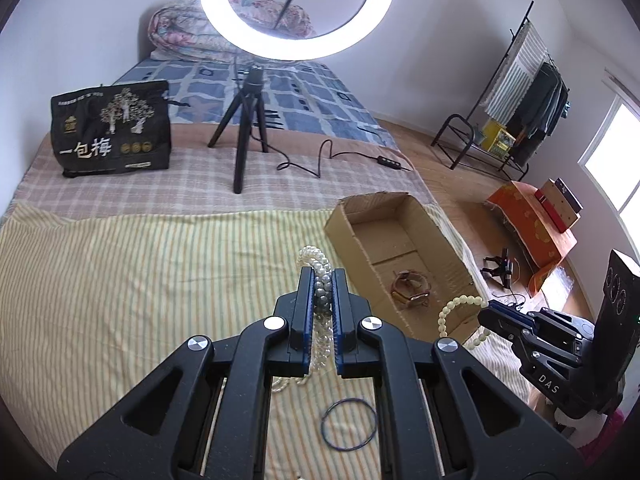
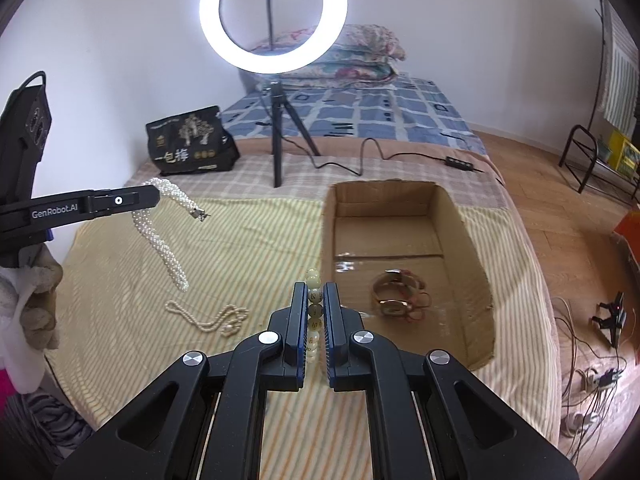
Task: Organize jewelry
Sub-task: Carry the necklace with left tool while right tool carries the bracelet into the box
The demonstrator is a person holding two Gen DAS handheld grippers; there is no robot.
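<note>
My left gripper (image 1: 323, 276) is shut on a thick white pearl strand (image 1: 318, 262); in the right wrist view the strand (image 2: 160, 236) hangs from that gripper (image 2: 154, 196) above the striped cloth. My right gripper (image 2: 316, 296) is shut on a pale green bead bracelet (image 2: 314, 280), just left of the cardboard box (image 2: 472, 240); it also shows in the left wrist view (image 1: 460, 304) by the right gripper (image 1: 486, 314). Watches (image 2: 394, 294) lie in the box. A thin pearl necklace (image 2: 208, 318) and a thin dark ring (image 1: 349, 424) lie on the cloth.
A ring light on a black tripod (image 2: 276, 136) stands on the bed behind the box, its cable (image 2: 372, 152) trailing right. A black printed bag (image 2: 190, 142) stands at the back left. The bed edge drops to a wooden floor (image 2: 560, 208) at right.
</note>
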